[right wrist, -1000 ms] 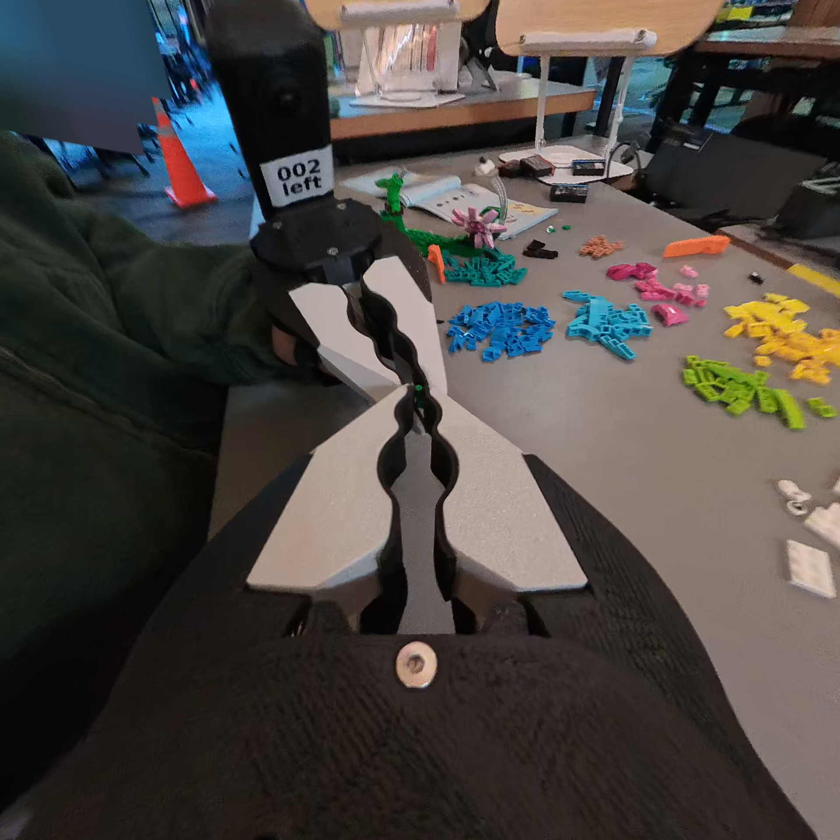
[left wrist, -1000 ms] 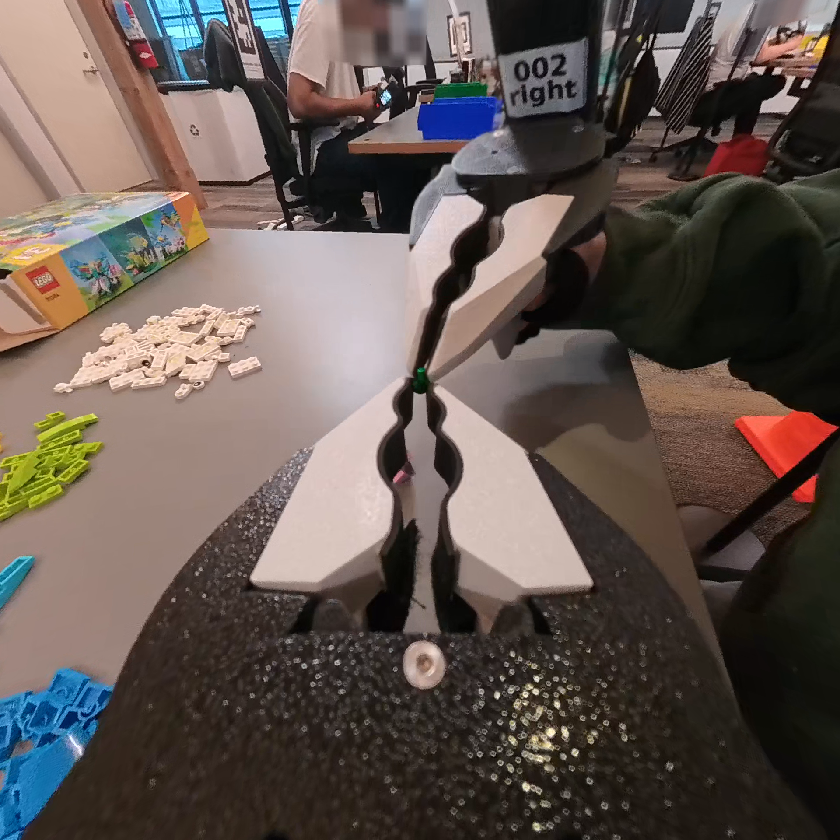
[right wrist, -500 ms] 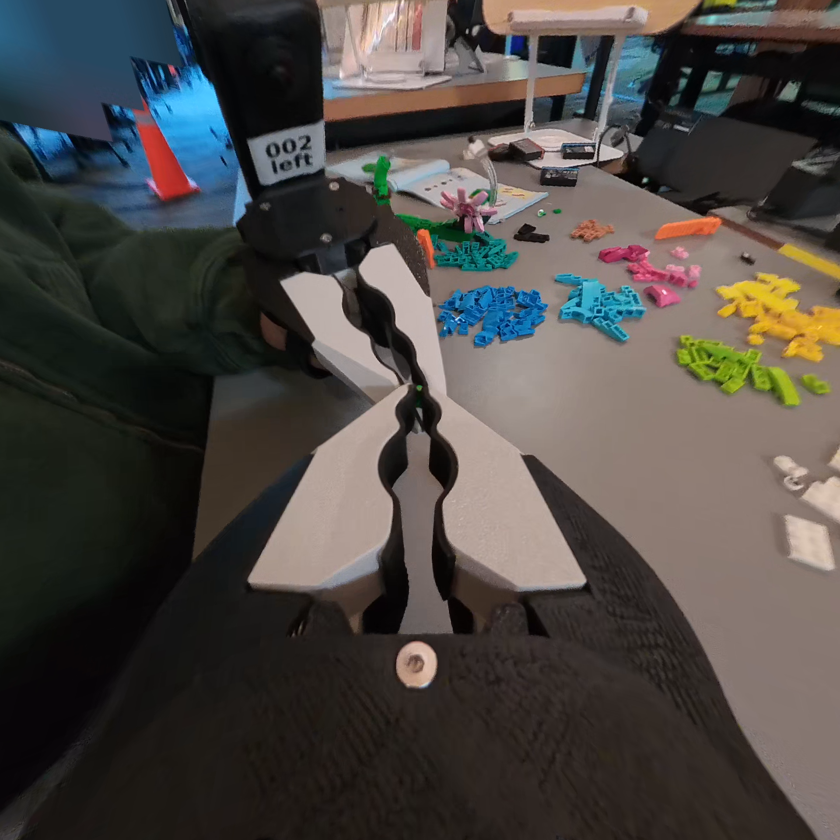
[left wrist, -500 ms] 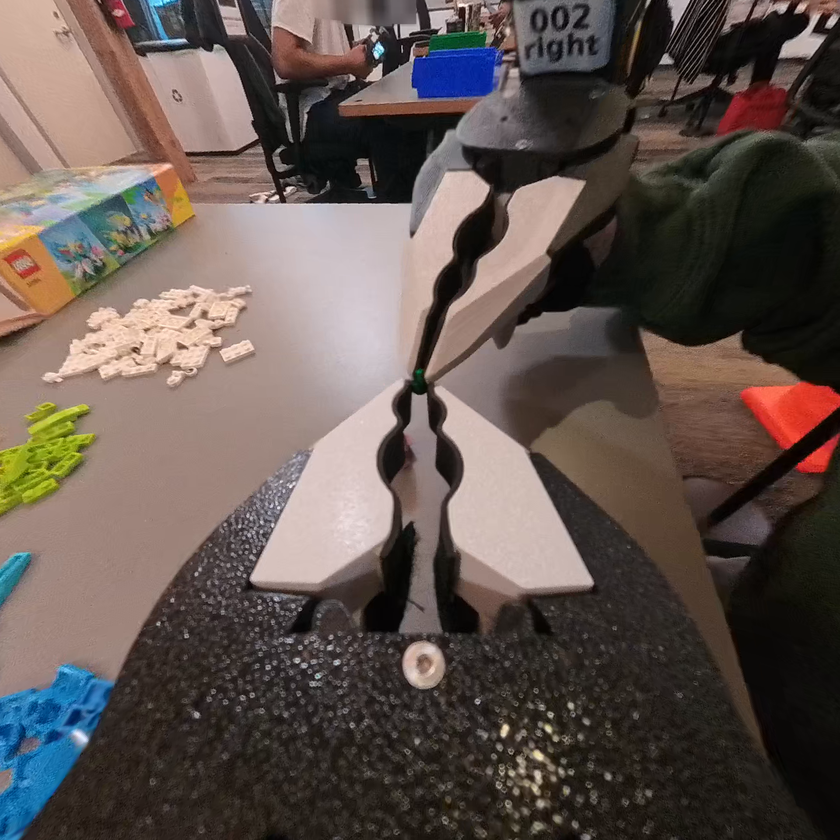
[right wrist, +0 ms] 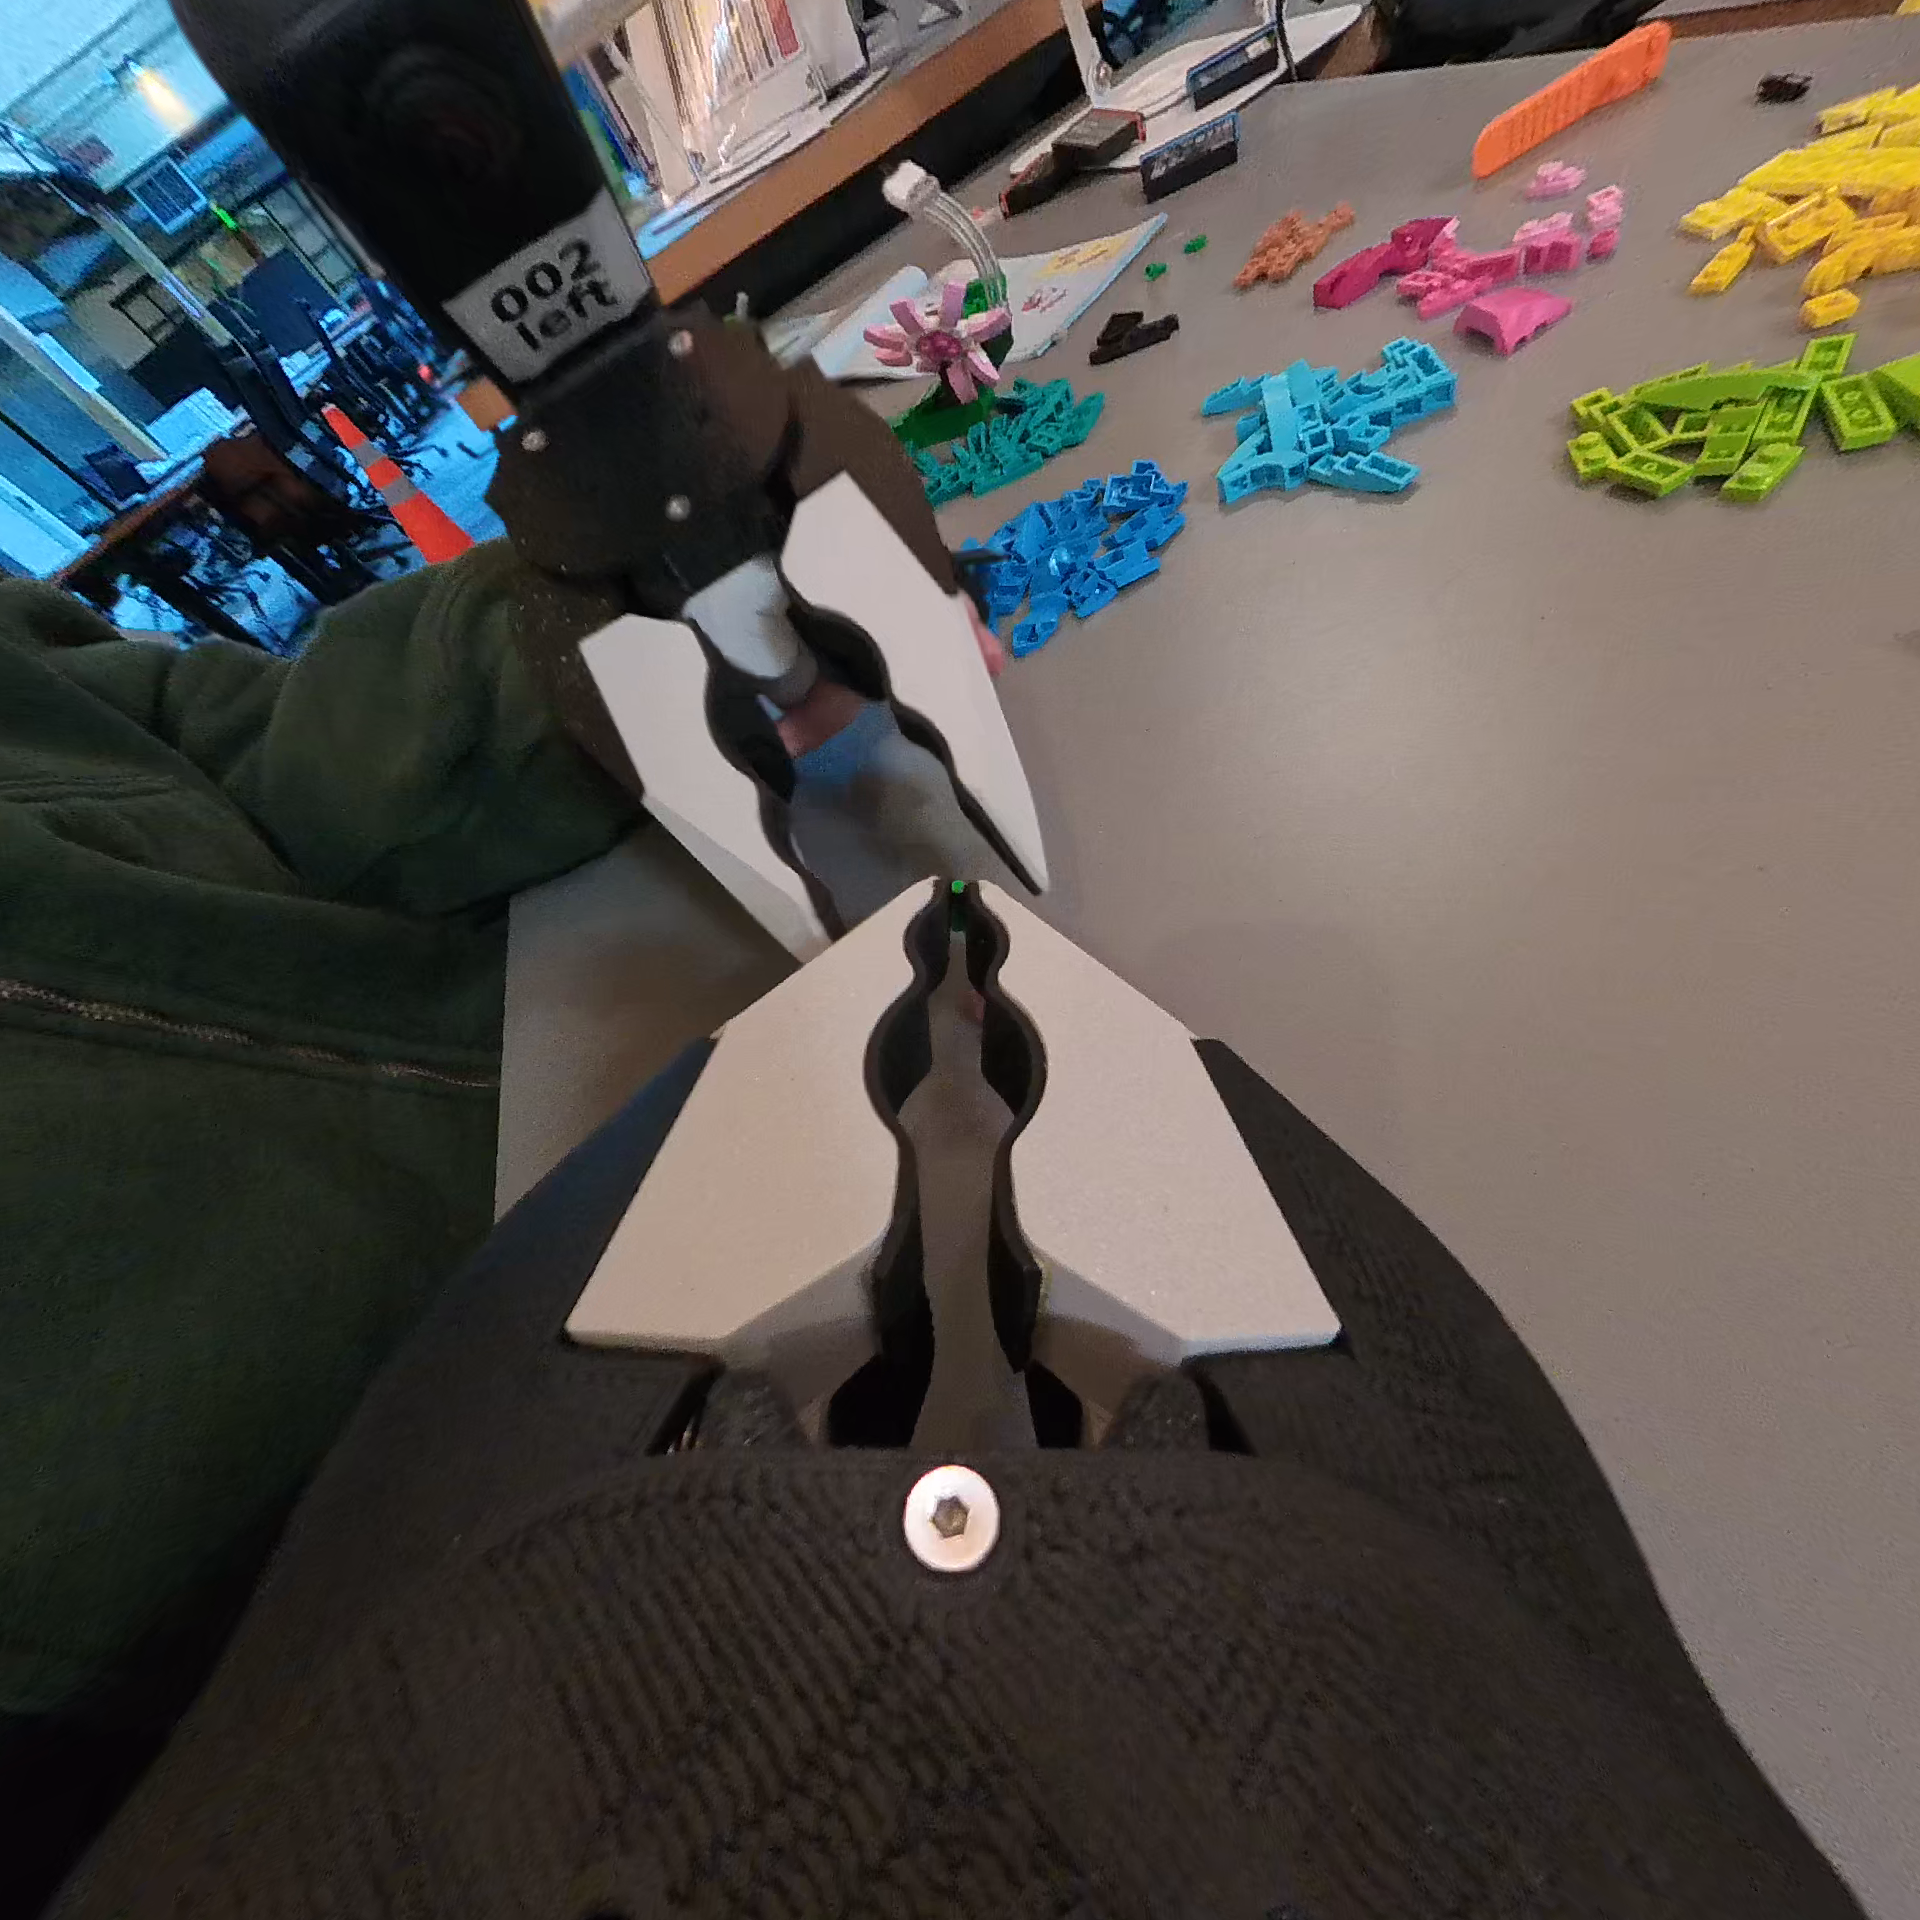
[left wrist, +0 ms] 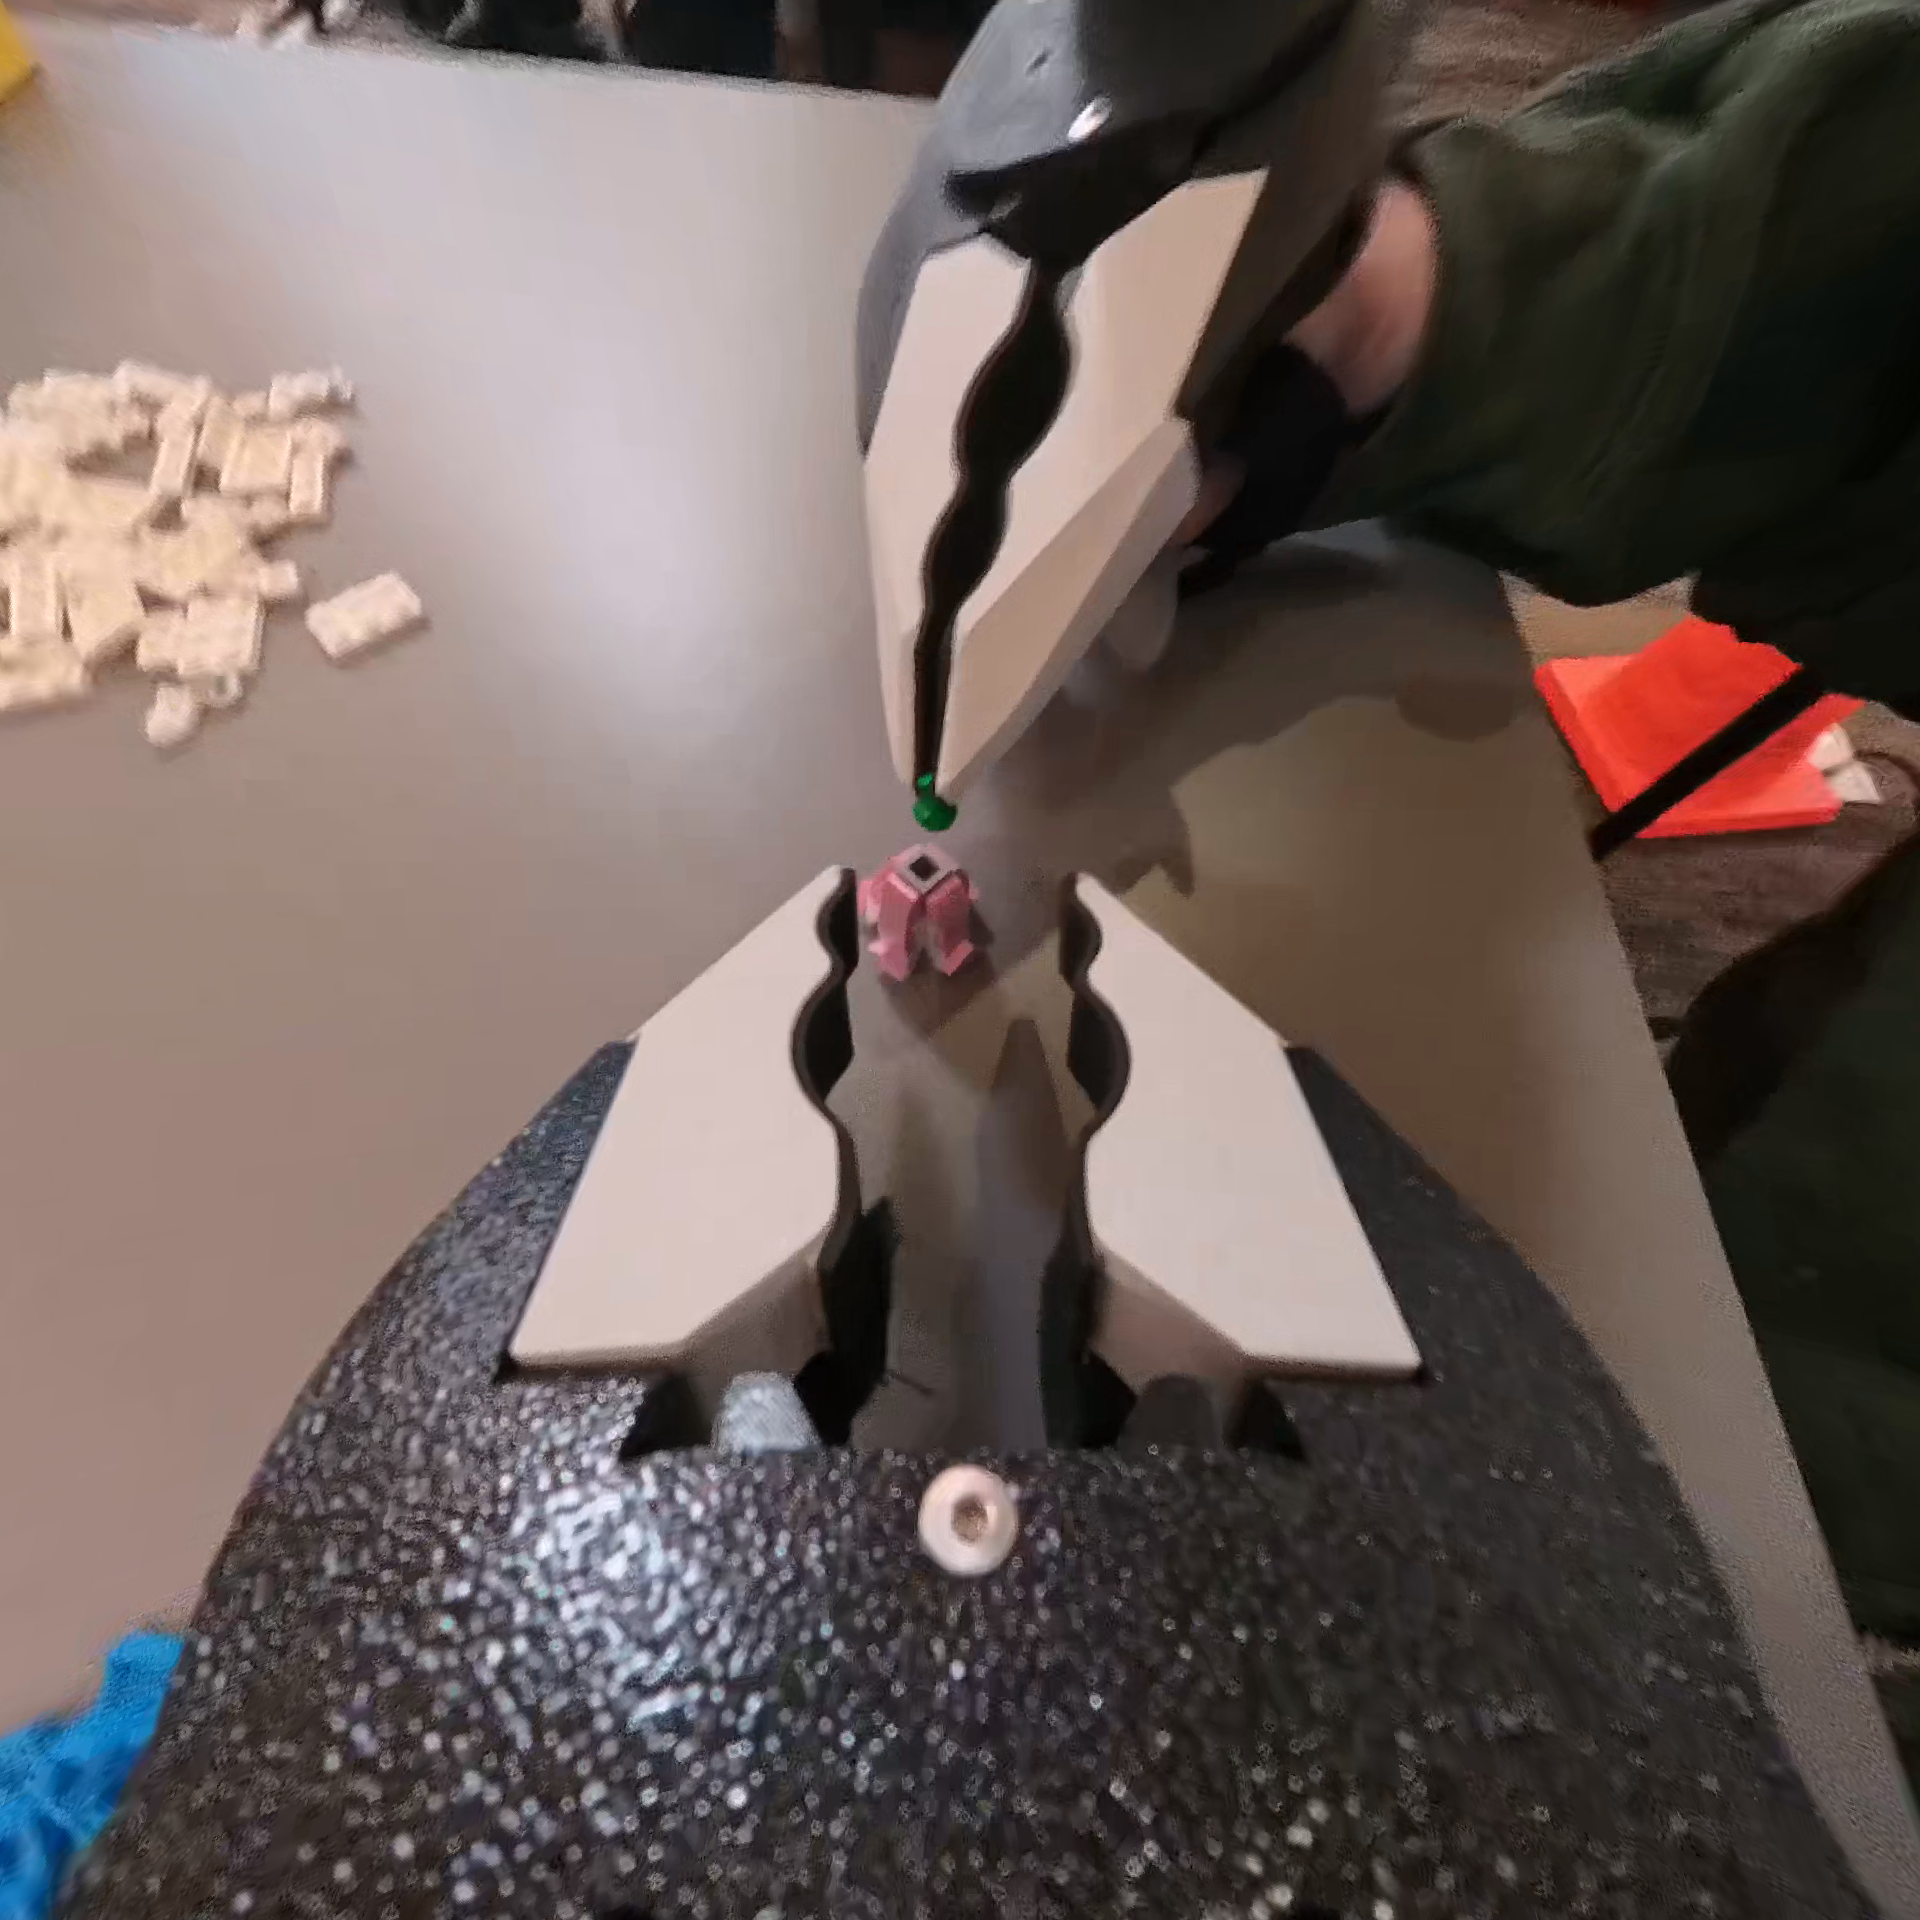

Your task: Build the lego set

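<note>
My left gripper (left wrist: 956, 896) is open. A small pink lego piece (left wrist: 918, 921) sits between its fingertips, close to the left finger, and seems to rest on the grey table (left wrist: 520, 416). My right gripper (left wrist: 928, 774) comes in from above, shut on a tiny green piece (left wrist: 932, 811) just above the pink one. In the right wrist view the right gripper (right wrist: 957, 900) pinches the green piece (right wrist: 957, 889) at its tip. The open left gripper's fingers (right wrist: 966, 717) stand right behind it. The pink piece is hidden there.
A white brick pile (left wrist: 156, 540) lies far left and blue bricks (left wrist: 62, 1745) at the near left. The right wrist view shows blue (right wrist: 1081, 540), cyan (right wrist: 1330, 426), lime (right wrist: 1745, 426), yellow (right wrist: 1829, 218) and magenta (right wrist: 1475, 270) piles, and a pink flower model (right wrist: 940, 343). A green sleeve (right wrist: 208, 935) covers the table's edge.
My left gripper has opened and let go of the pink piece, which now sits between its fingers. The right gripper has lifted slightly away with the green piece. Both views have tilted down.
</note>
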